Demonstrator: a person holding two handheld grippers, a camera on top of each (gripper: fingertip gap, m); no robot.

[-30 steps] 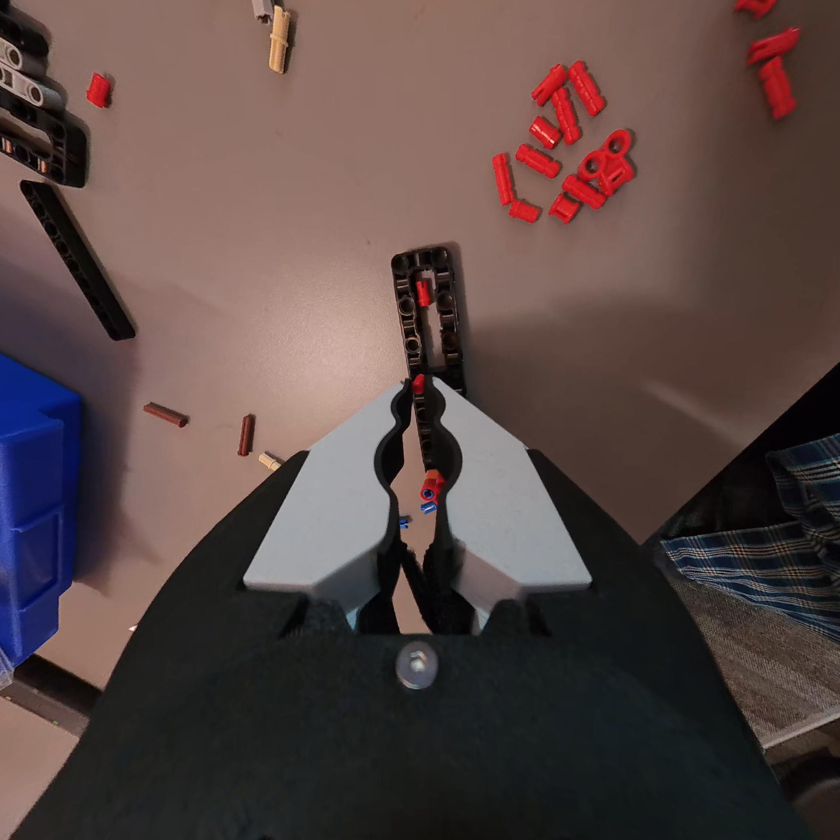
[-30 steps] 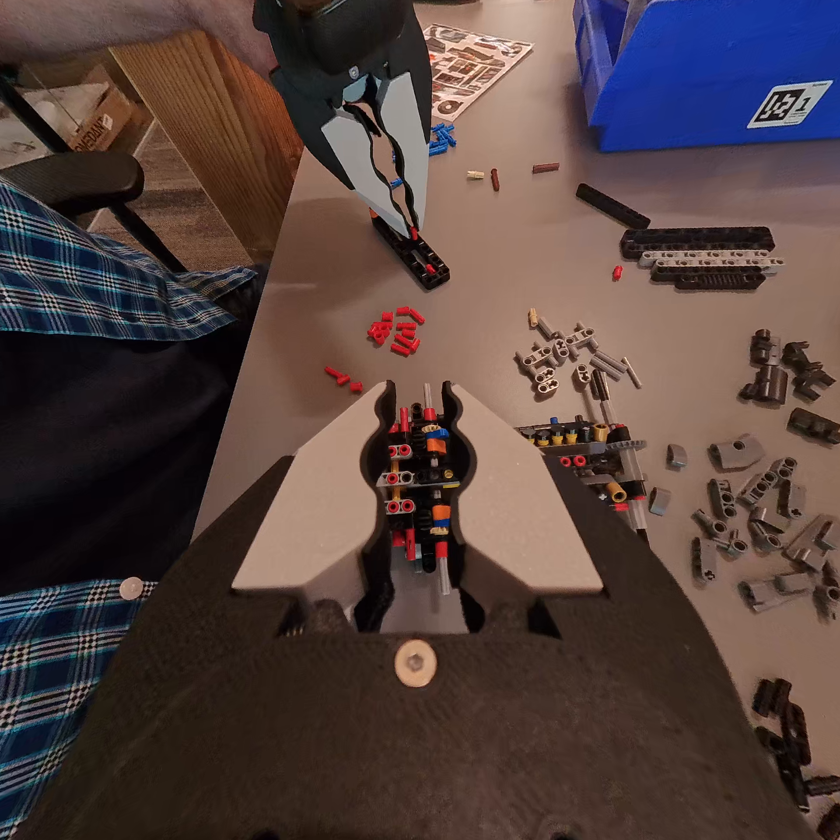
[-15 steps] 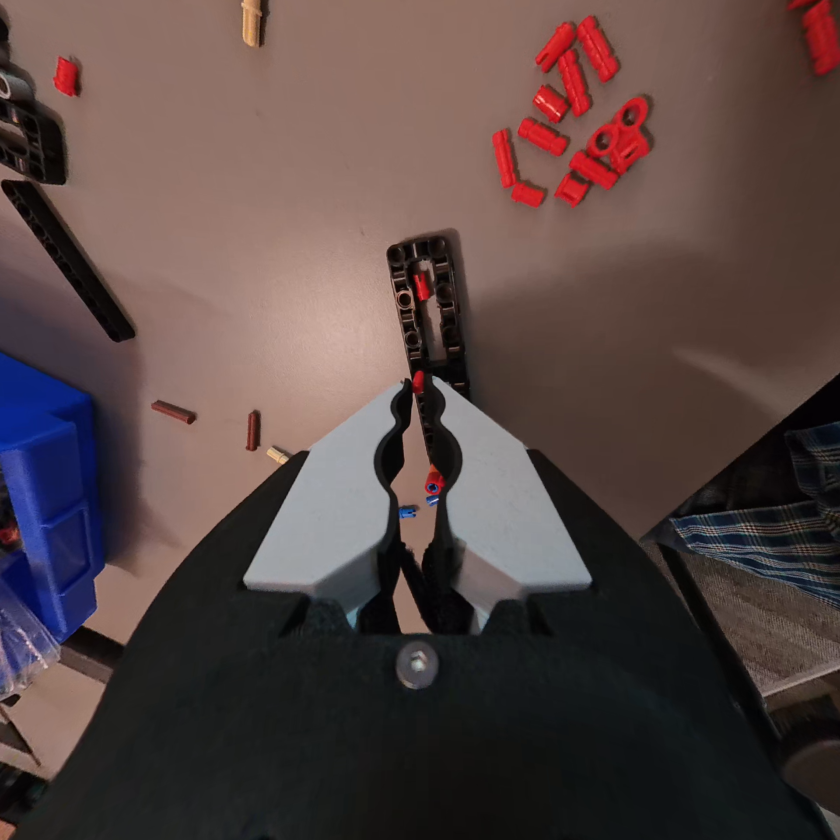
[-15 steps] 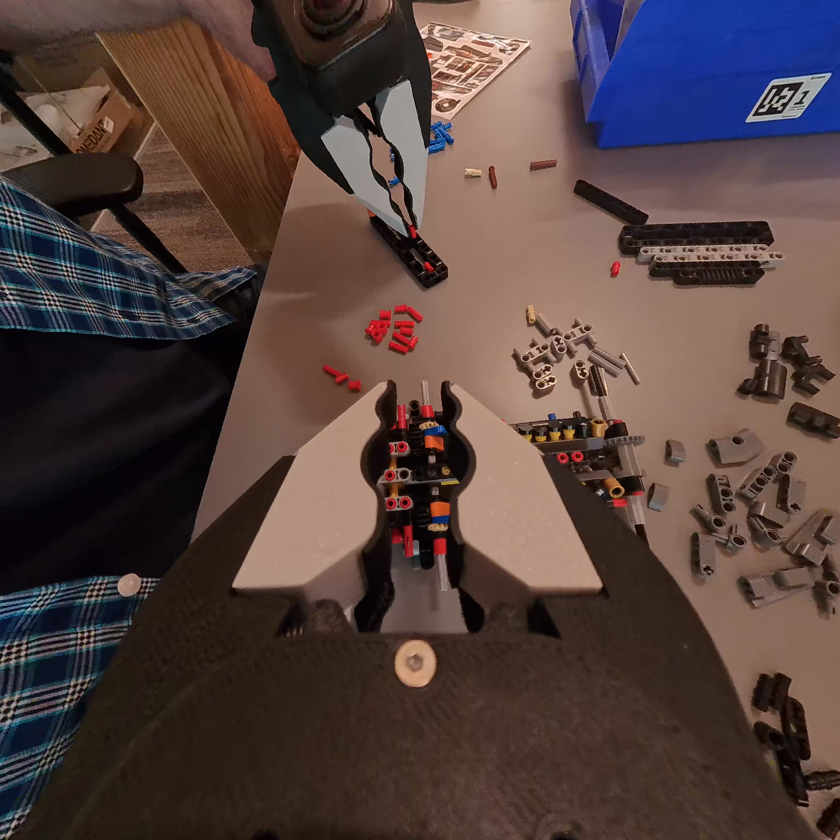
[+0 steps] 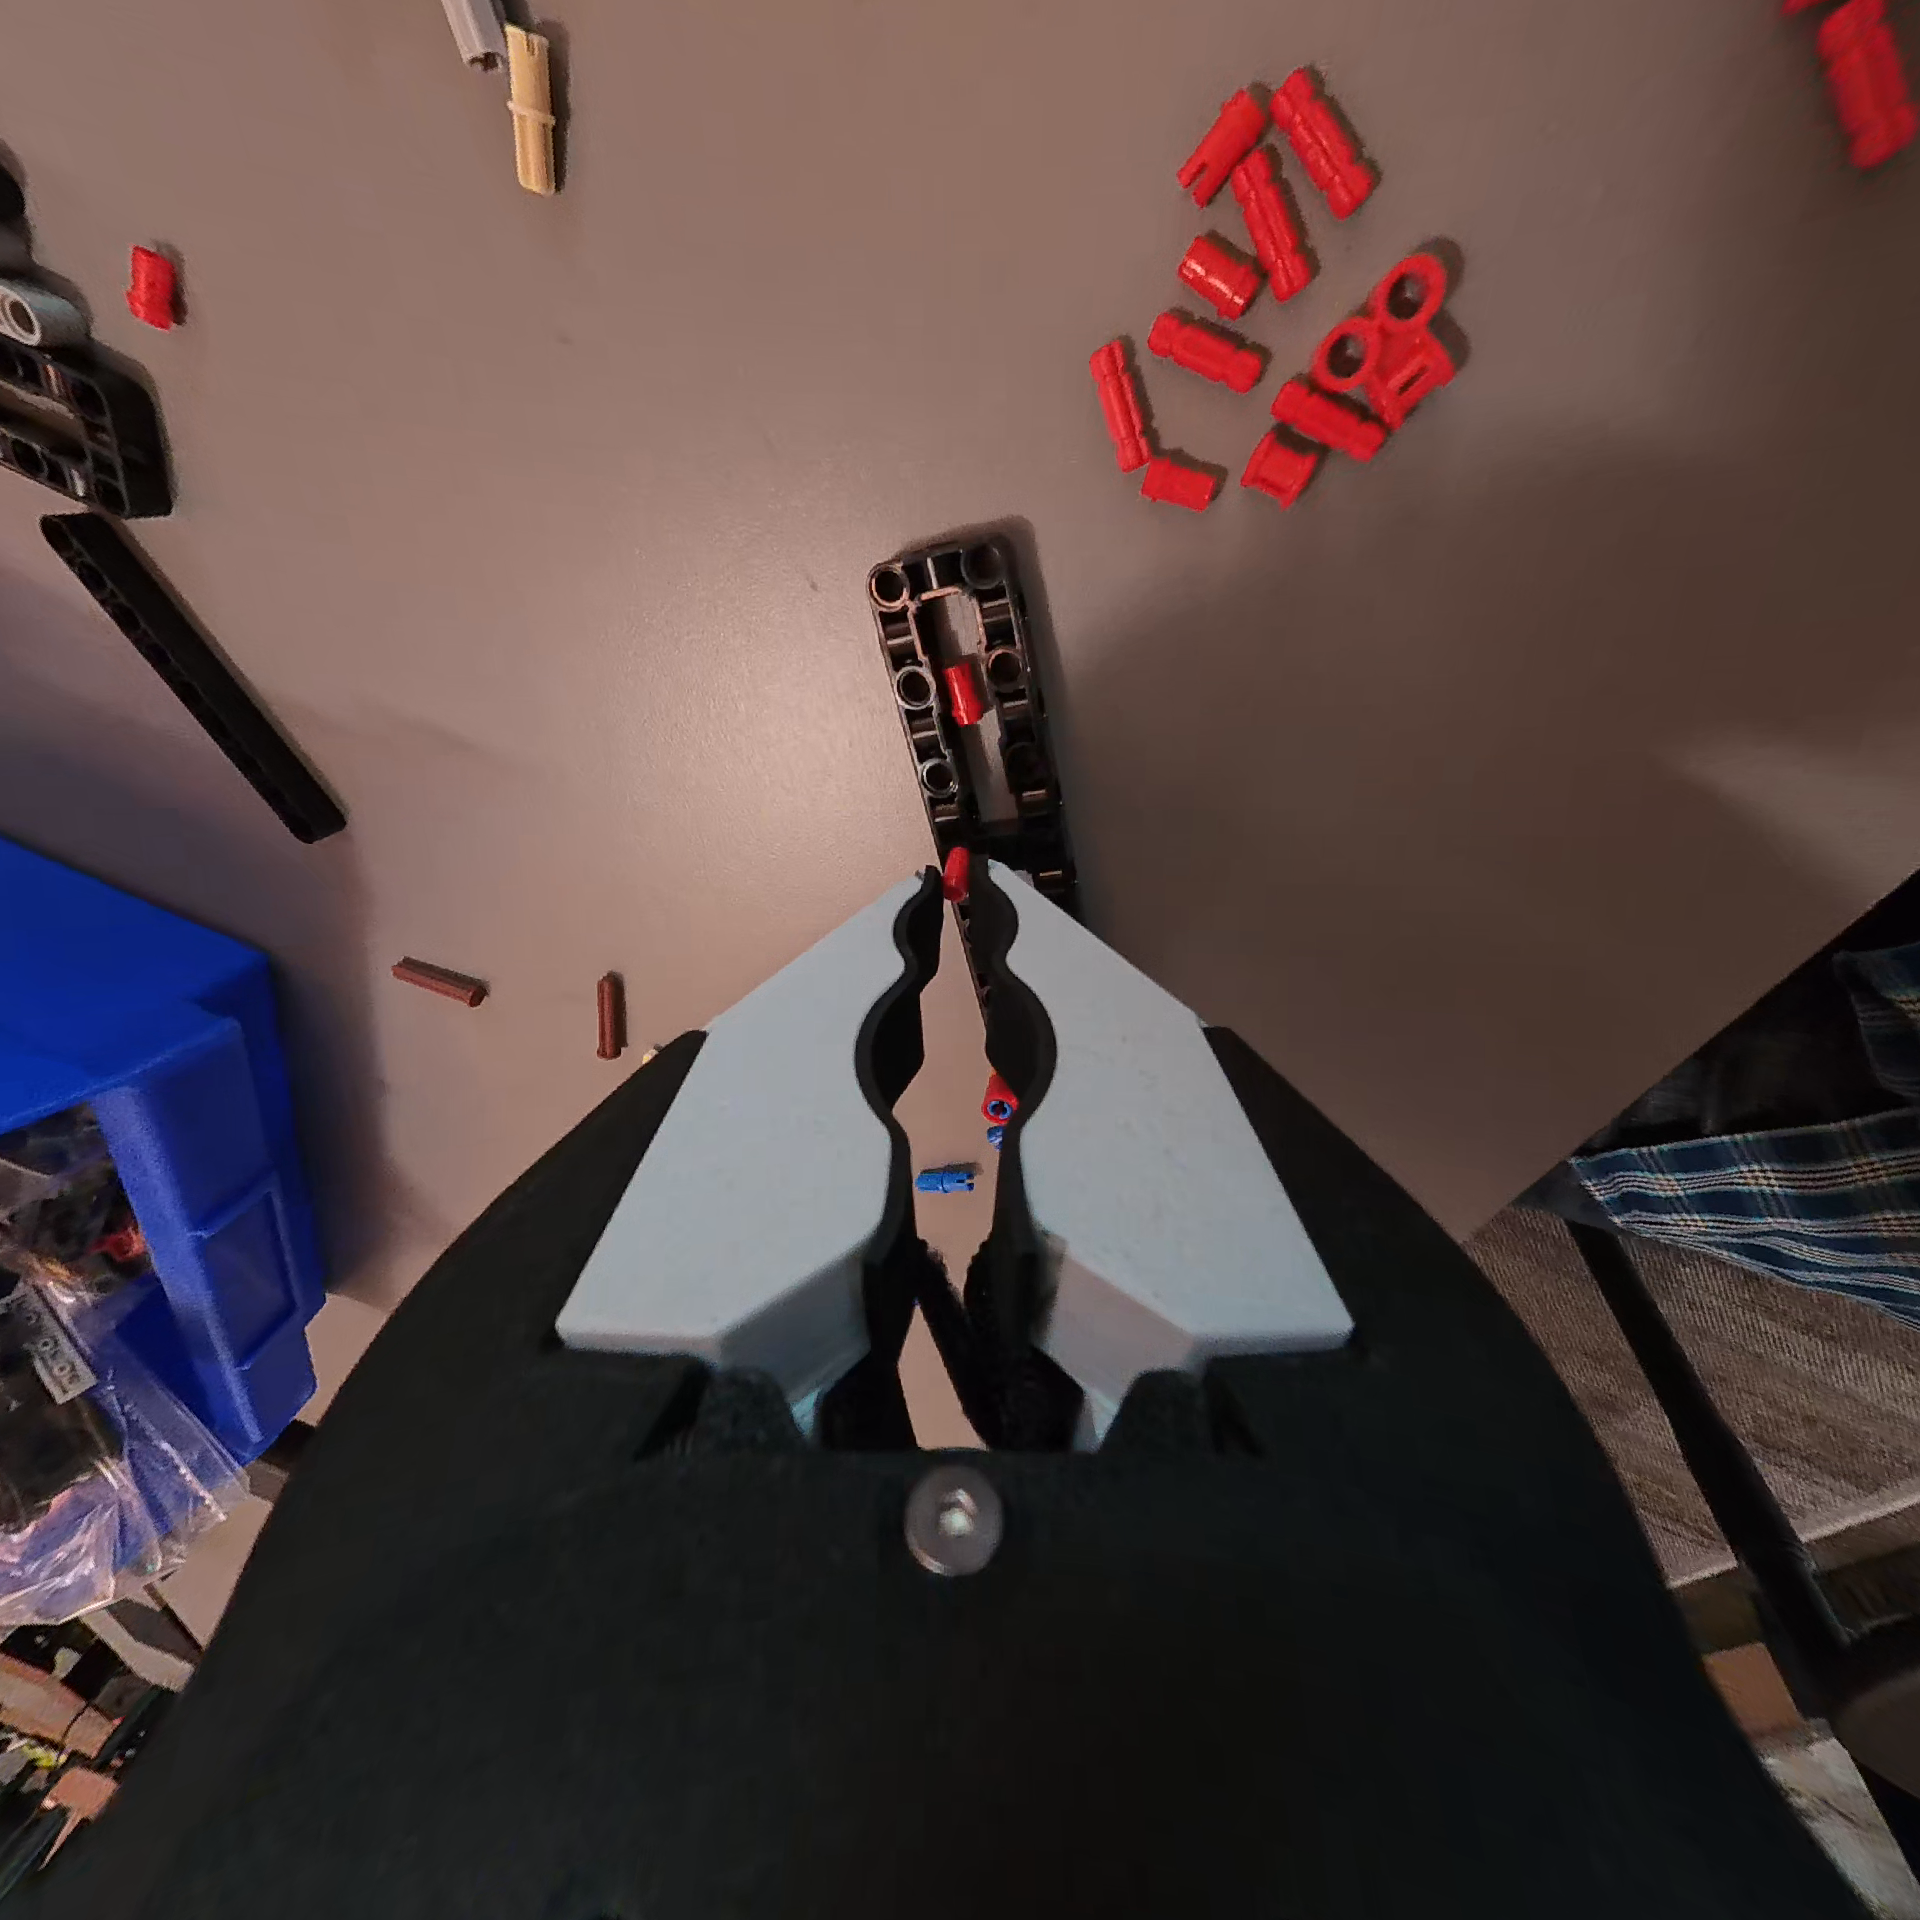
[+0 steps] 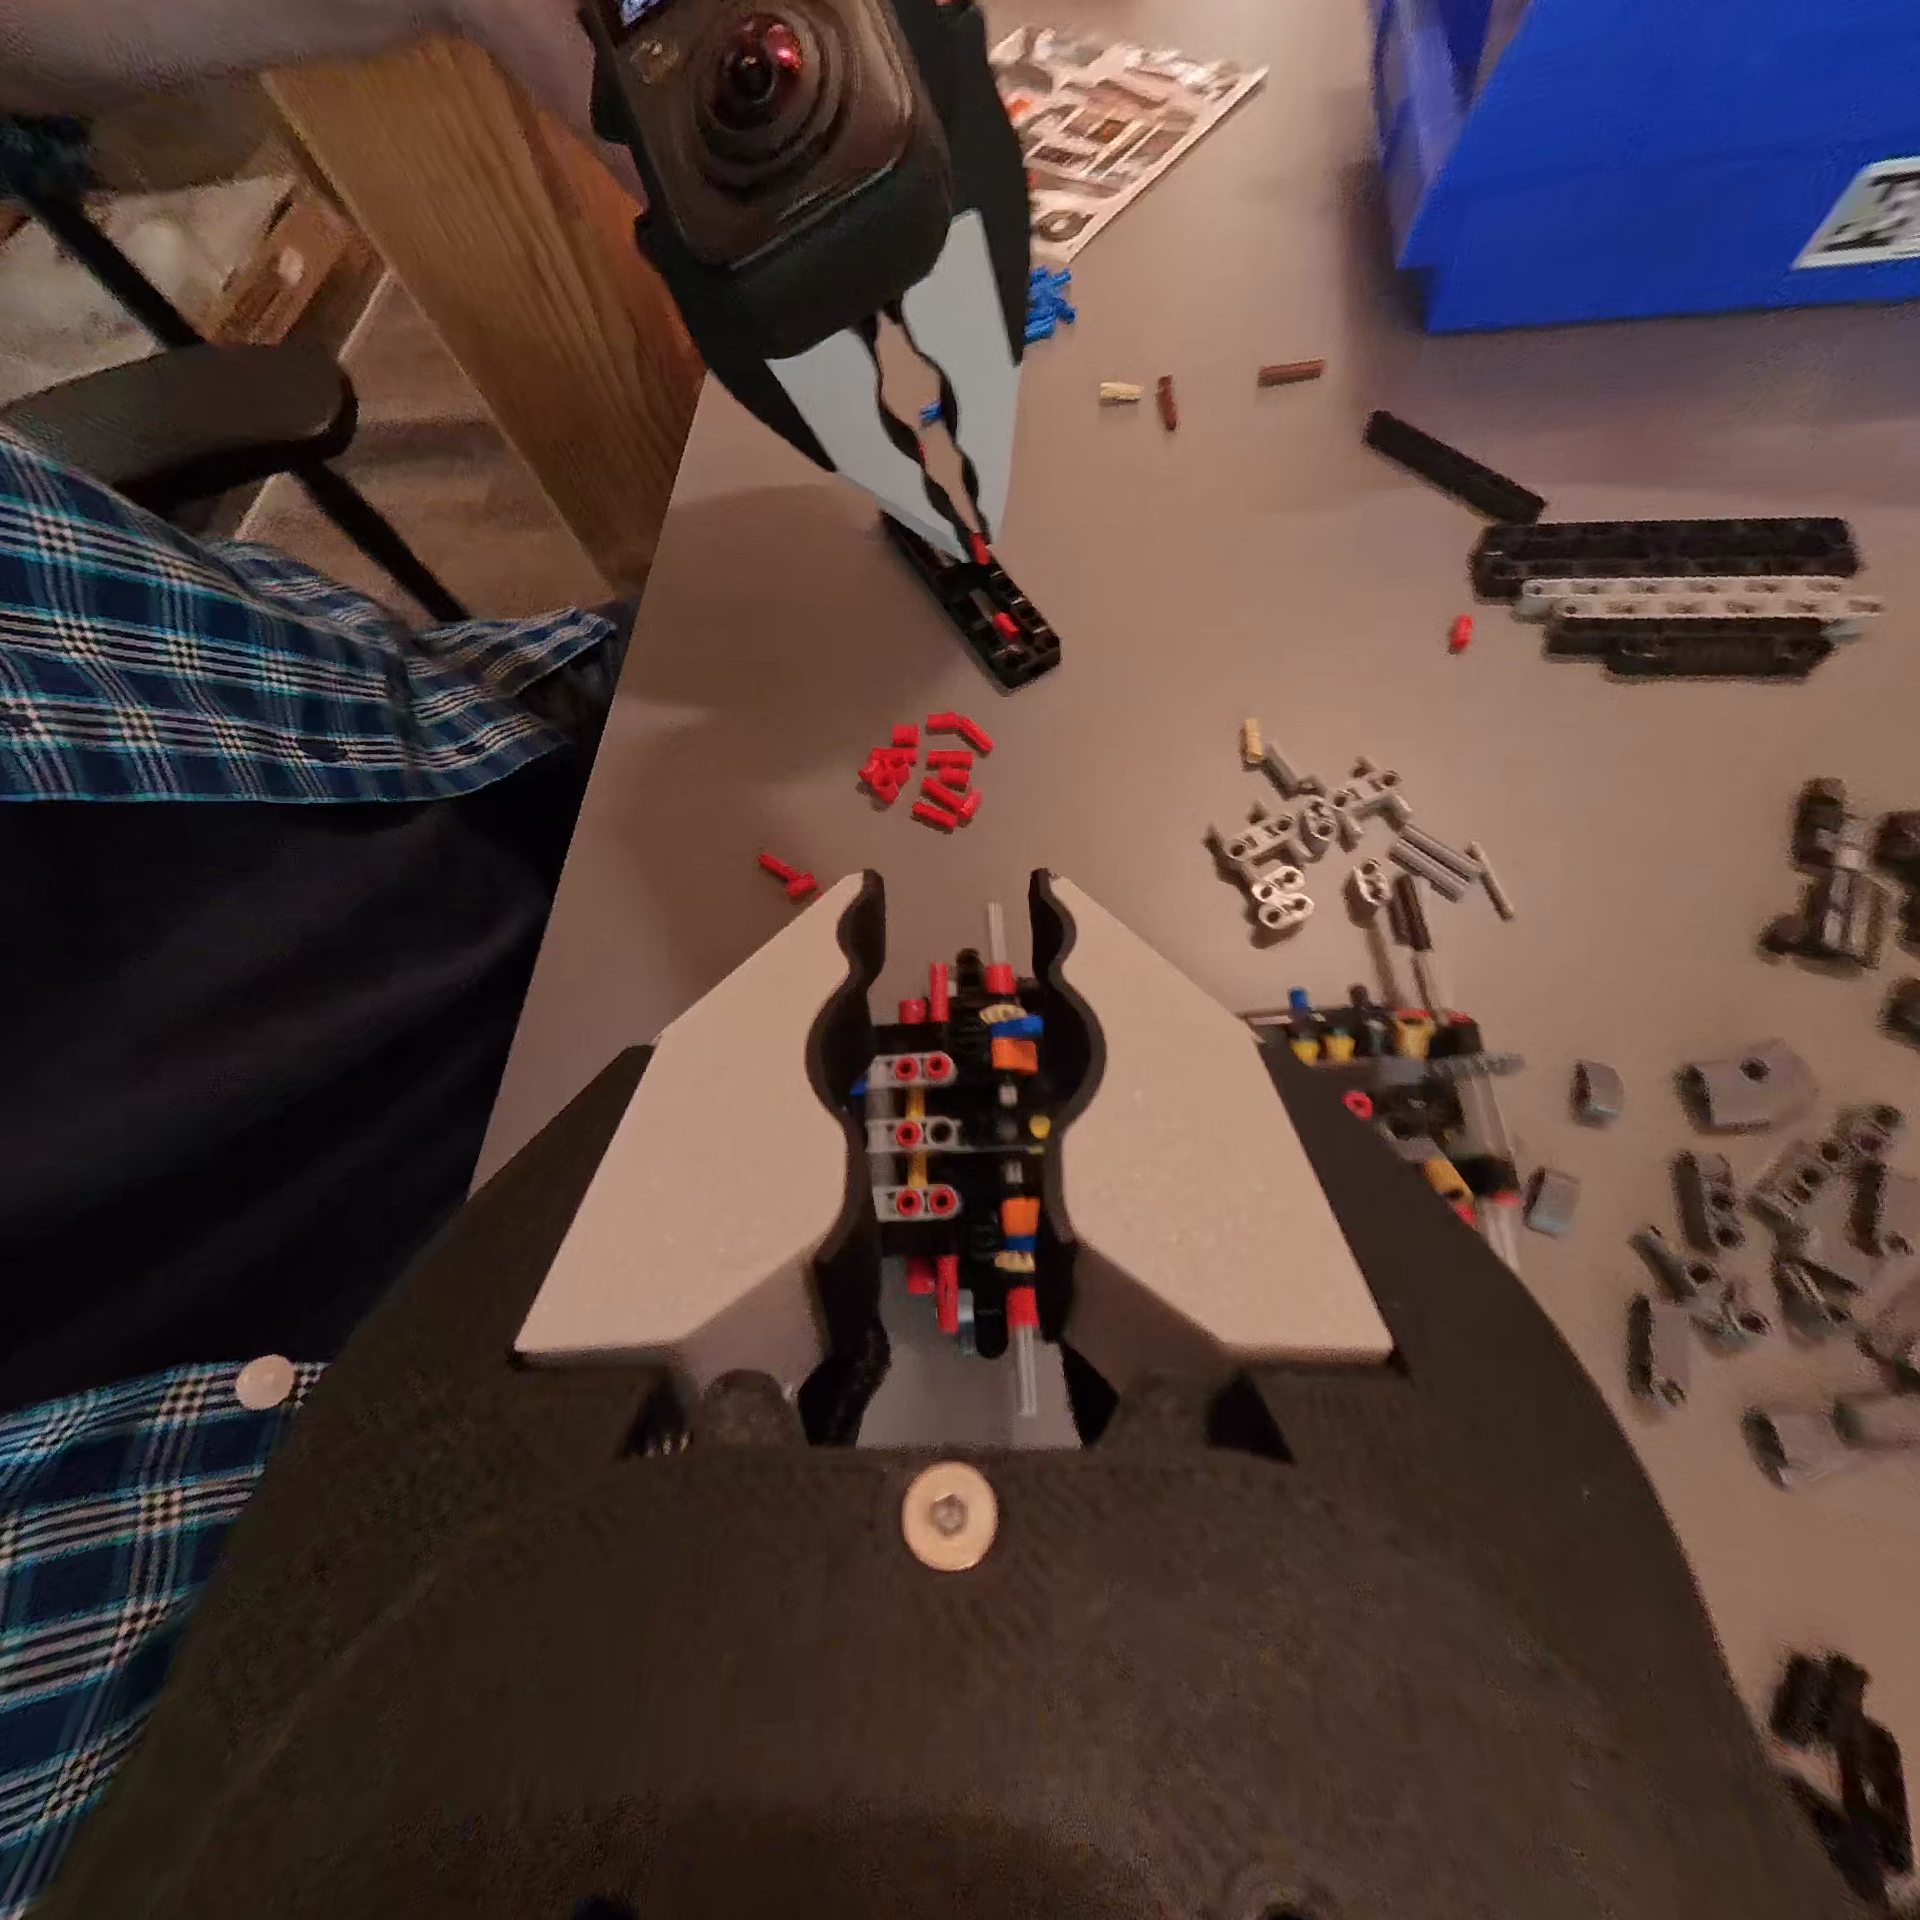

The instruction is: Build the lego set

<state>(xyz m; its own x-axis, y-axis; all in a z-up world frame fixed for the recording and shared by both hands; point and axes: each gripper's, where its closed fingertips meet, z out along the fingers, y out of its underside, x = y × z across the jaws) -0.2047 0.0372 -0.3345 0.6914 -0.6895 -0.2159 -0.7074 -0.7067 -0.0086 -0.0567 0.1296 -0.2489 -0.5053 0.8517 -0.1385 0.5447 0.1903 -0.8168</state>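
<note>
A: Left wrist view, left to right. Blue bin (image 5: 135, 1091) at the far left edge, a long black beam (image 5: 187, 675) above it lying at a slant, two brown pins (image 5: 520, 997) just right of the bin. What's your left gripper (image 5: 958, 883) doing?

B: Your left gripper is nearly closed, tips pinching a small red pin (image 5: 956, 871). It sits over the near end of the black frame (image 5: 961, 717), which lies flat on the grey table (image 5: 623, 416). A second red pin (image 5: 962, 691) sits inside the frame's opening.

A: Does the held pin touch the frame?

B: Cannot tell from either view. A blue pin (image 5: 945, 1181) shows on the table through the gap between the fingers. Right of that, a pile of red pins (image 5: 1278, 291), well apart from the frame.

A: Right wrist view now.

B: Your plaid sleeve (image 6: 260, 655) is at the left. Your right gripper (image 6: 956, 894) stands moderately open with the half-built model (image 6: 966, 1132) between its fingers. The right finger looks to be touching it, the left has a gap. Farther off, your left gripper (image 6: 971, 540) points down onto the black frame (image 6: 997, 623).

A: And further right?

B: Grey connectors (image 6: 1340, 852) in a loose cluster, stacked black and grey beams (image 6: 1673, 592) beyond them, more dark grey pieces (image 6: 1766, 1226) blurred at the right edge, instruction sheet (image 6: 1122, 135) top centre.
</note>
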